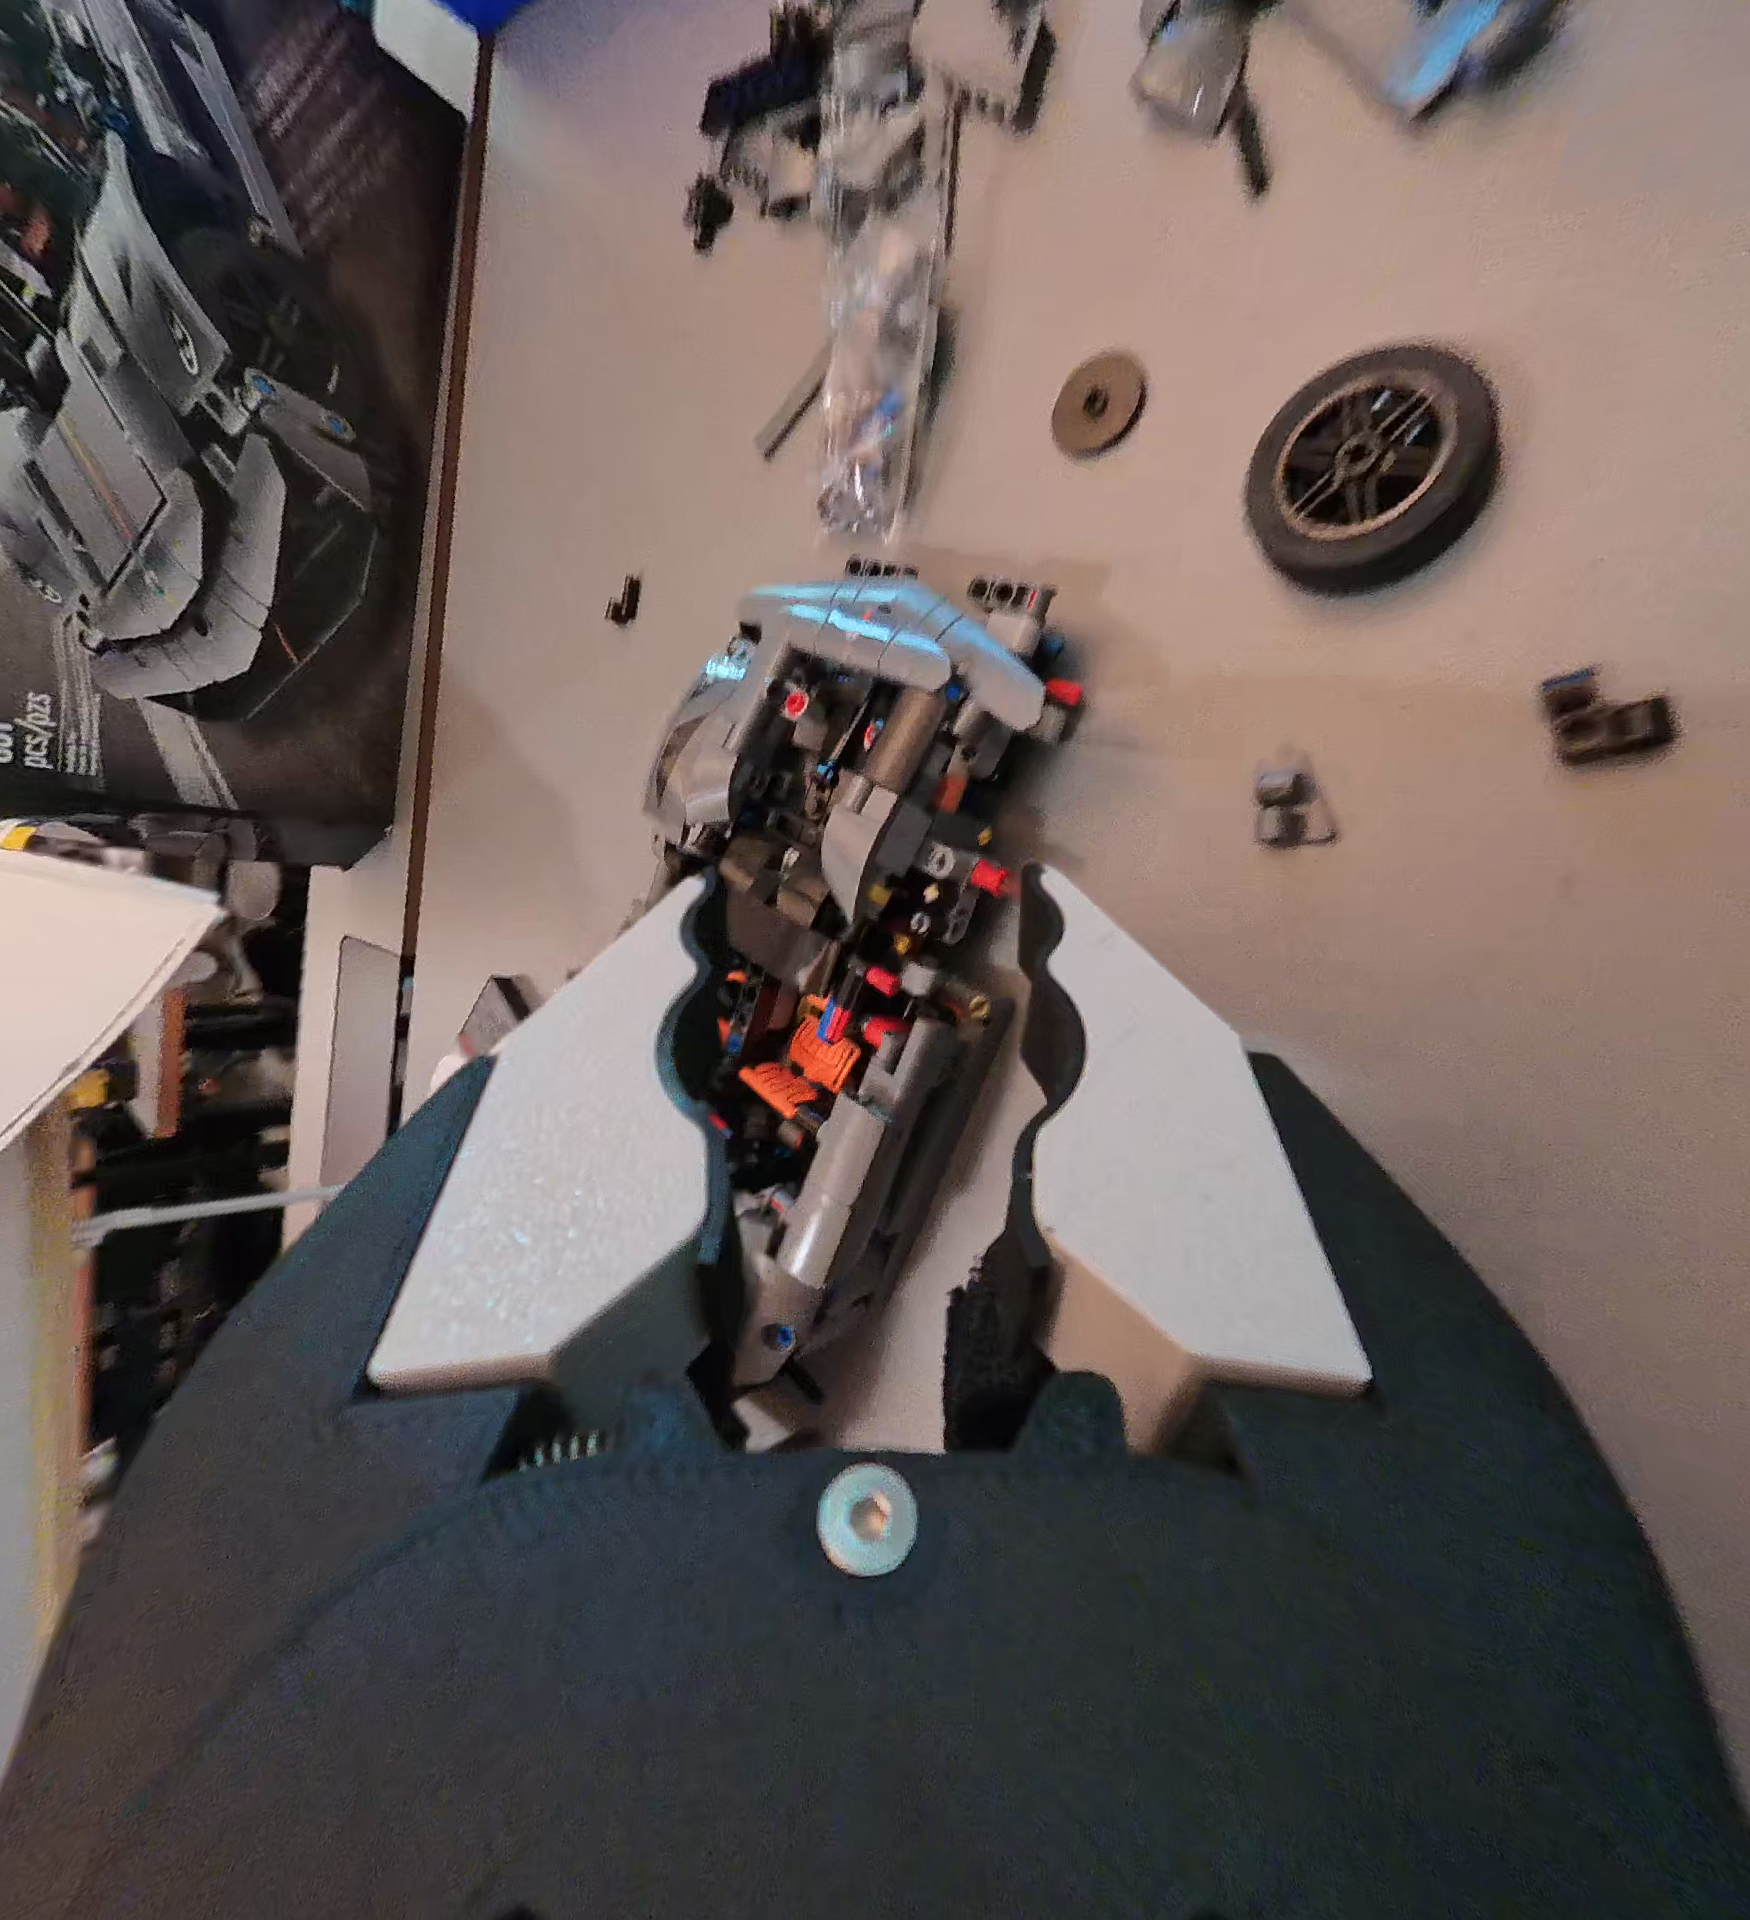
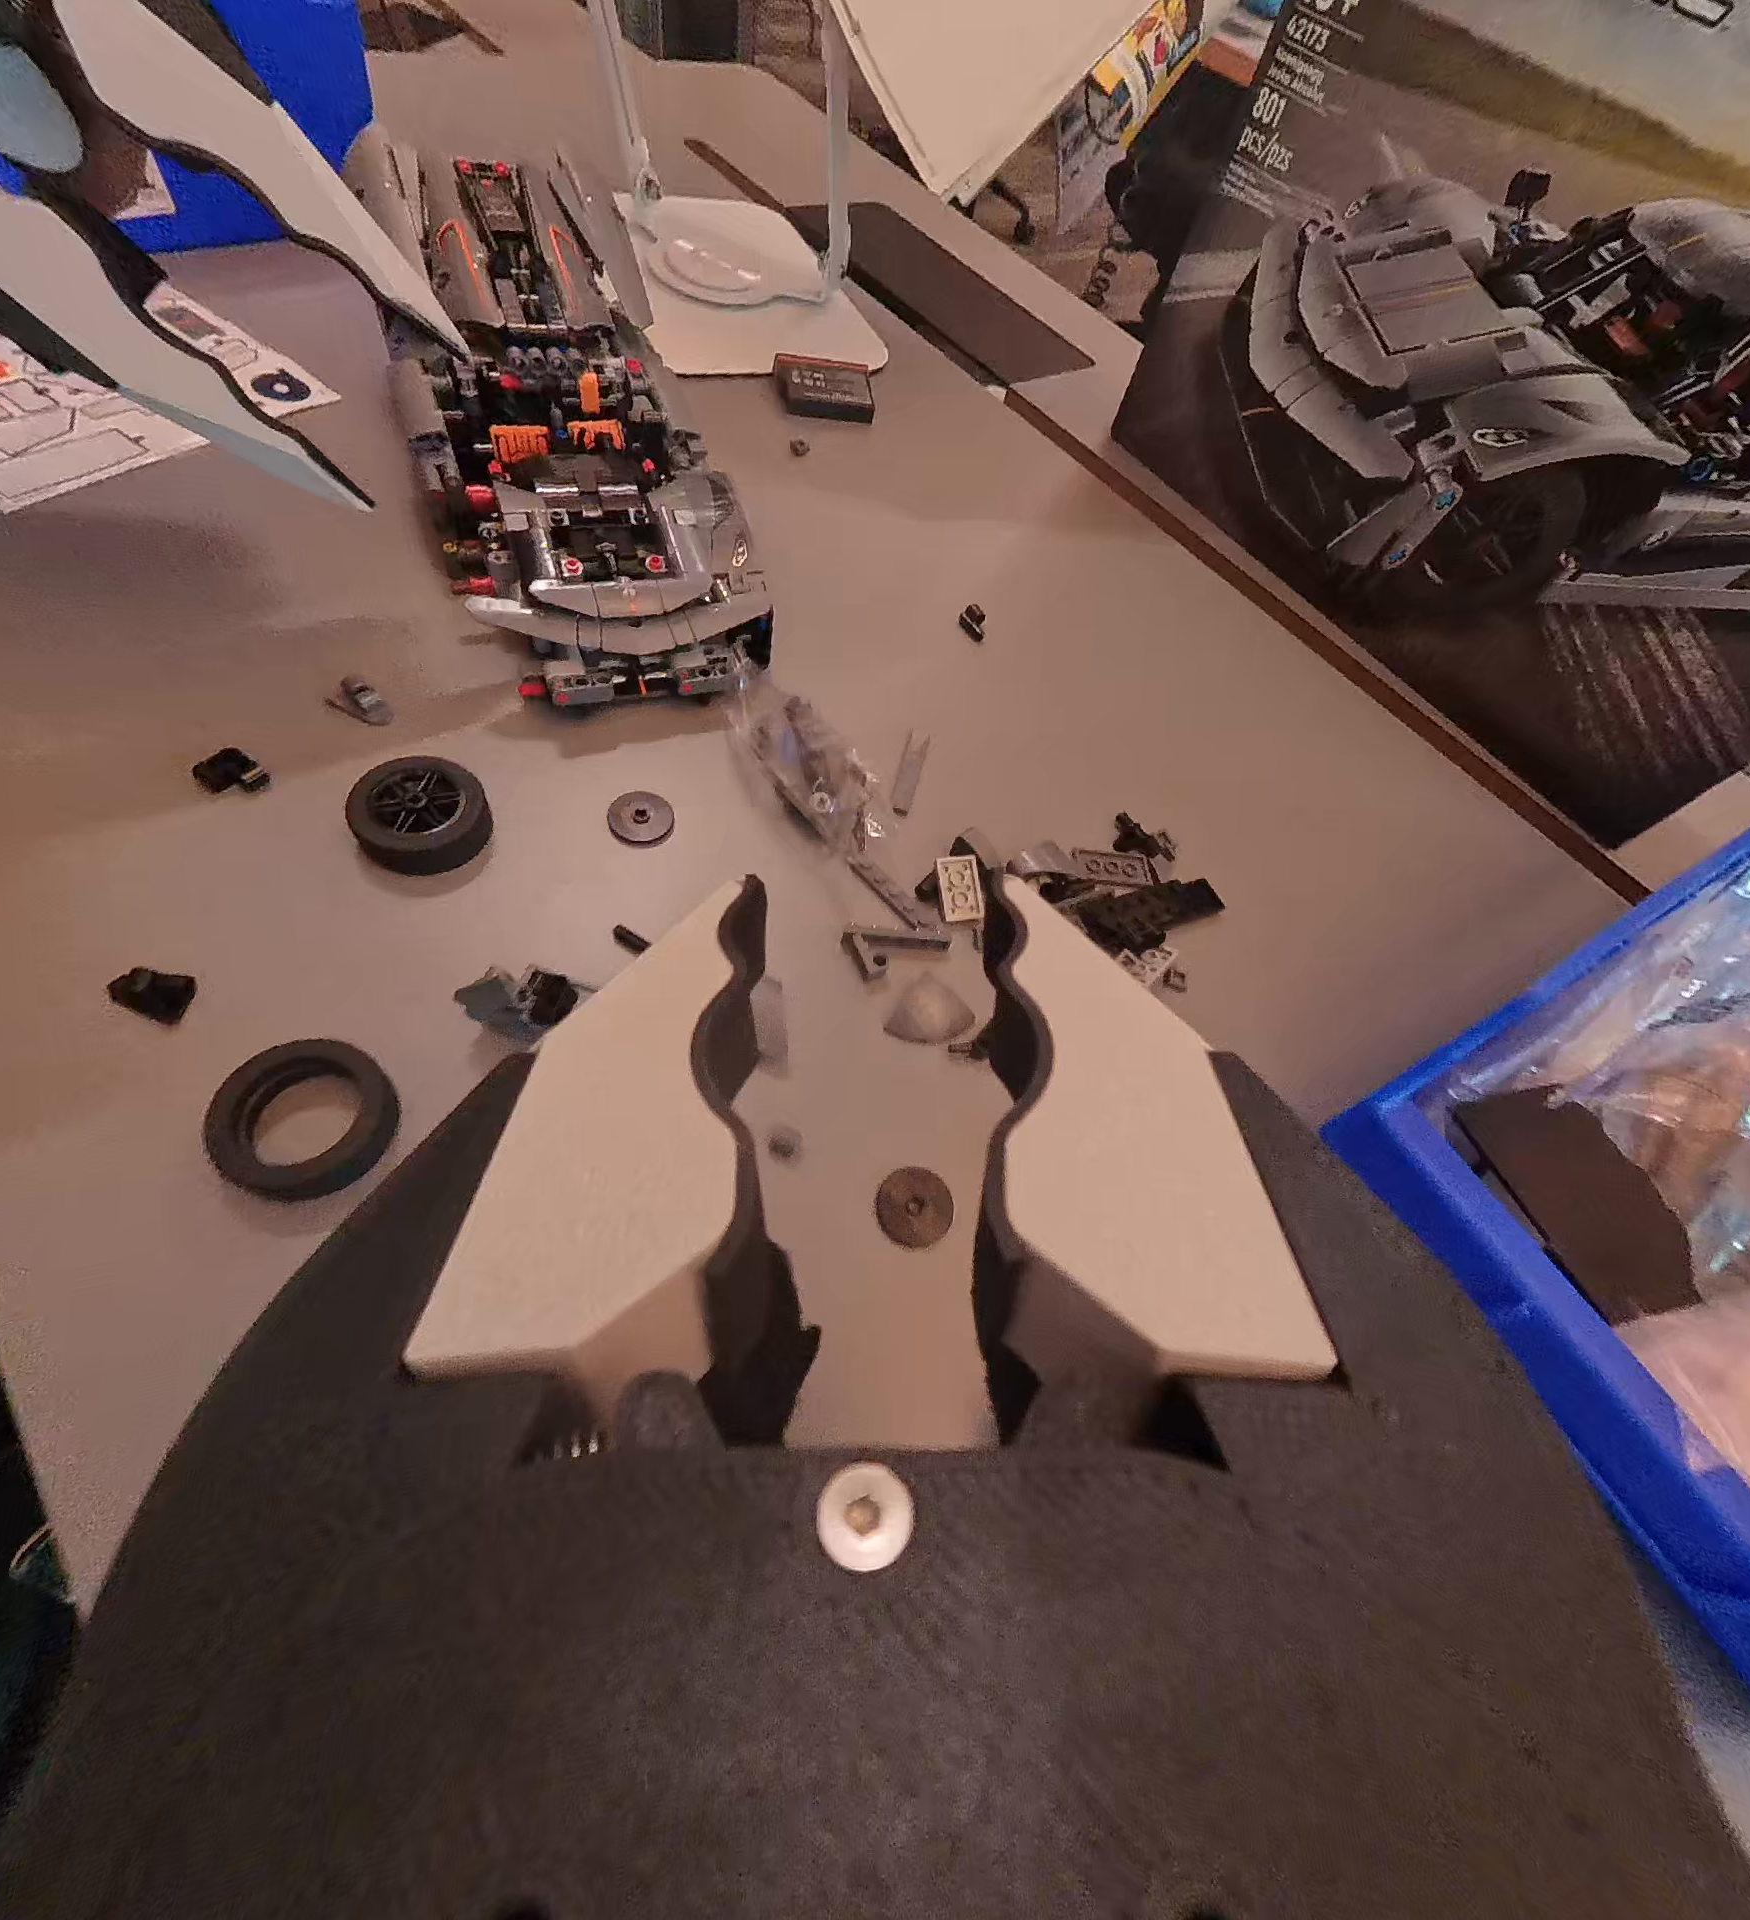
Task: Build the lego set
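Note:
The part-built grey lego car (image 1: 850,727), with orange and red parts inside, lies on the grey table (image 2: 1058,623). My left gripper (image 1: 866,883) is open and straddles the car's rear half, one finger on each side. The right wrist view shows it over the car's (image 2: 590,499) left side (image 2: 414,426). My right gripper (image 2: 876,894) is open and empty, low over the table, just short of a pile of loose grey and black pieces (image 2: 1110,904). A dark disc (image 2: 915,1205) lies on the table between its fingers.
A wheel (image 2: 419,814), a bare tyre (image 2: 302,1119), a second disc (image 2: 640,818), a clear parts bag (image 2: 809,779) and small black pieces lie around. The set's box (image 2: 1473,416) stands at the far right. A blue bin (image 2: 1536,1299) with bags is at right. A sticker sheet (image 2: 19,426) lies at left. My right fingertips sit around 25 cm from my left ones.

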`<state>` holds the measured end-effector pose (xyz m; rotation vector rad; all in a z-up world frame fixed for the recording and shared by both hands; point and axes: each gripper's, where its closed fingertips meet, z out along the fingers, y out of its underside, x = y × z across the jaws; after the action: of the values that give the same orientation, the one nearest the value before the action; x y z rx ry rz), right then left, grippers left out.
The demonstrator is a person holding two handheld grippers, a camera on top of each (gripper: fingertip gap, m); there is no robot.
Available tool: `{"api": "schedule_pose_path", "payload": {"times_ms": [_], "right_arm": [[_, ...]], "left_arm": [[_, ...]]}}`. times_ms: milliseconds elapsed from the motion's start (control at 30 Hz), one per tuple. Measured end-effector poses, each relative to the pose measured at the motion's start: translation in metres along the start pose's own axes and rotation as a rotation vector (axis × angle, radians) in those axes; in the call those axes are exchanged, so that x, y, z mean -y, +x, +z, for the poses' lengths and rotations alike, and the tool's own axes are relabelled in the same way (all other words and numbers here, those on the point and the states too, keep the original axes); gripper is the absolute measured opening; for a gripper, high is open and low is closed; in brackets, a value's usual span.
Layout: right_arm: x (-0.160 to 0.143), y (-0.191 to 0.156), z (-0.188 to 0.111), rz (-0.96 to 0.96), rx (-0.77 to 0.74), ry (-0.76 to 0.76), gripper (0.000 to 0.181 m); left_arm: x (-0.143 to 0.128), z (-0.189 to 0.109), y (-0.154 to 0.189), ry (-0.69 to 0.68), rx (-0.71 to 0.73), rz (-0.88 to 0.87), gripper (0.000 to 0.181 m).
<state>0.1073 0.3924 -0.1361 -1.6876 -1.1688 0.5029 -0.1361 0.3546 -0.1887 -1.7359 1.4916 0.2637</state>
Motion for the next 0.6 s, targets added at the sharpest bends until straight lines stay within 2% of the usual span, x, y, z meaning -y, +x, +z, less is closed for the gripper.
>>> {"api": "schedule_pose_path", "payload": {"times_ms": [167, 300, 367, 467, 600], "right_arm": [[-0.008, 0.0, 0.019, 0.02, 0.045, 0.054, 0.039], [-0.018, 0.002, 0.025, 0.02, 0.048, 0.04, 0.039], [-0.017, 0.003, 0.024, 0.025, 0.052, 0.058, 0.038], [-0.017, 0.005, 0.022, 0.037, 0.046, 0.076, 0.038], [-0.021, 0.01, 0.016, 0.032, 0.021, 0.08, 0.036]], "left_arm": [[-0.045, 0.02, -0.009, -0.166, 0.005, 0.029, 0.055], [-0.068, 0.026, -0.003, -0.205, -0.045, 0.024, 0.048], [-0.068, 0.027, 0.002, -0.19, -0.064, 0.035, 0.036], [-0.068, 0.03, 0.004, -0.19, -0.074, 0.041, 0.028], [-0.068, 0.034, 0.0, -0.197, -0.069, 0.013, 0.027]]}}
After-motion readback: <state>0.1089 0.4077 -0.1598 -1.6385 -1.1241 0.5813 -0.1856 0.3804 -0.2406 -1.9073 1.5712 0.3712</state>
